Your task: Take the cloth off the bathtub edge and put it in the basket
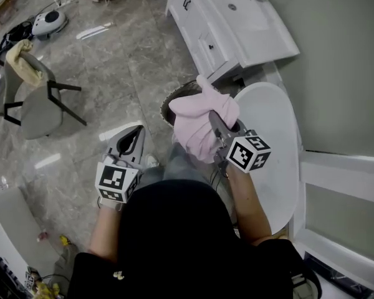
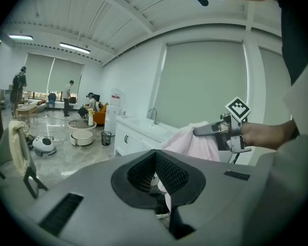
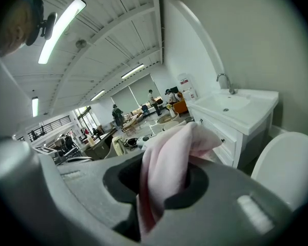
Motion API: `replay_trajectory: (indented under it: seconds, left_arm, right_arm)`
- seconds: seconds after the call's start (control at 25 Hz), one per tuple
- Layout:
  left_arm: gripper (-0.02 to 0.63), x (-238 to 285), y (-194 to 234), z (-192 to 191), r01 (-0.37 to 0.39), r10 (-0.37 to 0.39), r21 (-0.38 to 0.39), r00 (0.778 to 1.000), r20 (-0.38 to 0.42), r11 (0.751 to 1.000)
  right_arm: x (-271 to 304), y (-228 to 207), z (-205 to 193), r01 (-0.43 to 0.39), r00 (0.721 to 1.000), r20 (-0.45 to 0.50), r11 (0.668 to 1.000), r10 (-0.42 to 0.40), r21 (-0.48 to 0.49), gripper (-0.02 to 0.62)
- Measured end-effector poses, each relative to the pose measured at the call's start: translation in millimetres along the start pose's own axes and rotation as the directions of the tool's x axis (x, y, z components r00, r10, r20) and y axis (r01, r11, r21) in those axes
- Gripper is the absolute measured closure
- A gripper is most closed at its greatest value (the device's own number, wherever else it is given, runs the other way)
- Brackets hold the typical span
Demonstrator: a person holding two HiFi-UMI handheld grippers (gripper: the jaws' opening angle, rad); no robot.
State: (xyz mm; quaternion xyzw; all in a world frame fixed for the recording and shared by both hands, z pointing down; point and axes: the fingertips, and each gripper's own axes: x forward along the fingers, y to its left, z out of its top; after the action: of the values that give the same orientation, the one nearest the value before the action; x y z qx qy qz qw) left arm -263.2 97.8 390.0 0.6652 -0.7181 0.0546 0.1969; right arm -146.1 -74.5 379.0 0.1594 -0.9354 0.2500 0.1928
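Over the person's lap, head view, positions by clock face from the picture's centre:

1. Right gripper (image 1: 215,125): close in at 1 o'clock, pointing toward 11 o'clock. Its jaws are nearly together and clamped on the cloth. In the right gripper view (image 3: 161,181) the fabric fills the gap between the pads.
2. Cloth (image 1: 199,124) (image 3: 169,155): pink and soft, bunched around the right gripper's jaw tips. It hangs in the air with loose folds drooping toward 6 o'clock. It is also seen from the left gripper view (image 2: 191,143), draped under the right gripper (image 2: 208,130).
3. Basket (image 1: 173,97): dark and round, on the floor at 12 o'clock. The cloth hides the 4 o'clock part of its rim from the camera. Whether the cloth is directly over the opening cannot be told.
4. Left gripper (image 1: 136,134): at 9 o'clock, pointing toward 12 o'clock. Its own view (image 2: 155,158) shows the ribbed pads meeting, with nothing between them.
5. Sink cabinet (image 1: 230,23): white, at 1 o'clock, far side.
6. White oval fixture (image 1: 271,136): at 3 o'clock, just beside the right gripper's marker cube (image 1: 249,152).
7. Chair (image 1: 40,104): grey, at 9 o'clock, well apart, with a cream towel (image 1: 22,61) over its back.
8. Floor (image 1: 124,55): grey marble tile, glossy.
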Motion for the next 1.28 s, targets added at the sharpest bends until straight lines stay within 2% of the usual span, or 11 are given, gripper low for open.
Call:
replay_trajectory:
  seconds: [0.32,0.64,0.88,1.28]
  left_arm:
    - [0.600,29.1,23.7,5.8,-0.090,0.090,-0.037,0.996,-0.011,0.995]
    - [0.600,67.4,31.2,16.6,-0.147,0.146,-0.052,0.989,-0.030,0.988]
    - [0.600,92.6,32.4,15.5,-0.159,0.155,-0.059,0.986,-0.066,0.986]
    - [0.600,130.8,20.6,-5.1,-0.150,0.139,-0.061,0.977,-0.159,0.987]
  right_arm:
    - [58.1,-13.9,28.2,-0.097,0.995,-0.039,0.995,0.097,-0.019,0.523]
    - [99.1,-45.6,40.0,-0.152,0.985,-0.088,0.988,0.150,-0.018,0.523]
    - [117.0,-78.2,20.9,-0.141,0.979,-0.147,0.990,0.142,0.015,0.523]
    - [138.9,-147.0,-41.0,-0.084,0.962,-0.256,0.994,0.099,0.070,0.523]
